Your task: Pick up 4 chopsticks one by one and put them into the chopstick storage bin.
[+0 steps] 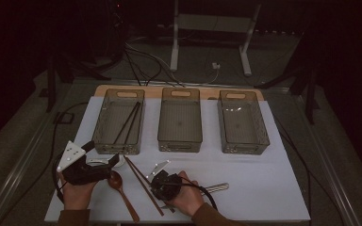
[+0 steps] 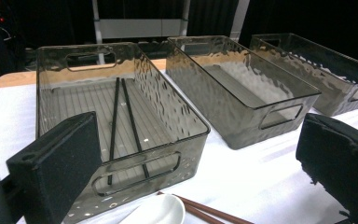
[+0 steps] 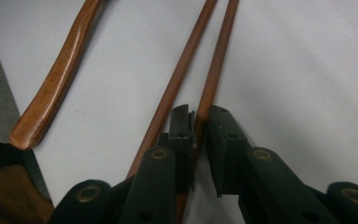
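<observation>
On the white table cover [image 1: 264, 188], three smoky transparent plastic bins stand in a row at the far side, and the left bin [image 1: 119, 121] has a pair of thin black chopsticks [image 1: 128, 122] lying in it, while the middle bin [image 1: 180, 120] and the right bin [image 1: 242, 122] sit beside it. Near the front edge, the left gripper [image 1: 115, 162] hovers with its jaws wide apart and nothing between them, just over a white ceramic spoon [image 2: 158, 212]; a brown wooden spoon [image 1: 122, 190] lies to its right. The right gripper [image 3: 199, 116] points down at the pair of reddish-brown wooden chopsticks [image 3: 191, 70] lying on the cover, its jaws drawn narrow and pinching one stick, the other stick lying just outside the jaw.
</observation>
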`<state>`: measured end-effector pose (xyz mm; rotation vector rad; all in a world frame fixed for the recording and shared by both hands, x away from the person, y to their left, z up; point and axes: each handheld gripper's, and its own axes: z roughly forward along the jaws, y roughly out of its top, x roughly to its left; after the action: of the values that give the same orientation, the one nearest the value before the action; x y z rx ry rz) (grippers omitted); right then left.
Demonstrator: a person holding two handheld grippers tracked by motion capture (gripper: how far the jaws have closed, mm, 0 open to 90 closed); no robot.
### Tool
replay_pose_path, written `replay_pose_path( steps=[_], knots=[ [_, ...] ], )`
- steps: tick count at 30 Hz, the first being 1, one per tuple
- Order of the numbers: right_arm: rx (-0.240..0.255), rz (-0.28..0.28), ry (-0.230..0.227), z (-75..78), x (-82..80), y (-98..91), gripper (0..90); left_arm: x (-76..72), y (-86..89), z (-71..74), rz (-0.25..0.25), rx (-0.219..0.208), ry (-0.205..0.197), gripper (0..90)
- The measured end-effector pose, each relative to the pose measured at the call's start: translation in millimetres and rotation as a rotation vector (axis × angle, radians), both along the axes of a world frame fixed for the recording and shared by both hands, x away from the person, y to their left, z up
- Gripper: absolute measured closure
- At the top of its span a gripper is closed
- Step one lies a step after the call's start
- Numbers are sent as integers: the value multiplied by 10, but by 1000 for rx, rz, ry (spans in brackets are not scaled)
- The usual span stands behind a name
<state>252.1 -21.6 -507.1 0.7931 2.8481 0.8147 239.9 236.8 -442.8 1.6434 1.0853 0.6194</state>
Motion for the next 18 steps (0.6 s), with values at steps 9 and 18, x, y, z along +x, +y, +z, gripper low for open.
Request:
replay_pose_path(
  steps=[9, 18],
  knots=[
    [-3, -46, 0, 0, -15, 22, 816, -1, -14, -2, -4, 4, 0, 10],
    [17, -90, 8, 2, -16, 4, 838, 4, 0, -8, -2, 1, 1, 10]
  ],
)
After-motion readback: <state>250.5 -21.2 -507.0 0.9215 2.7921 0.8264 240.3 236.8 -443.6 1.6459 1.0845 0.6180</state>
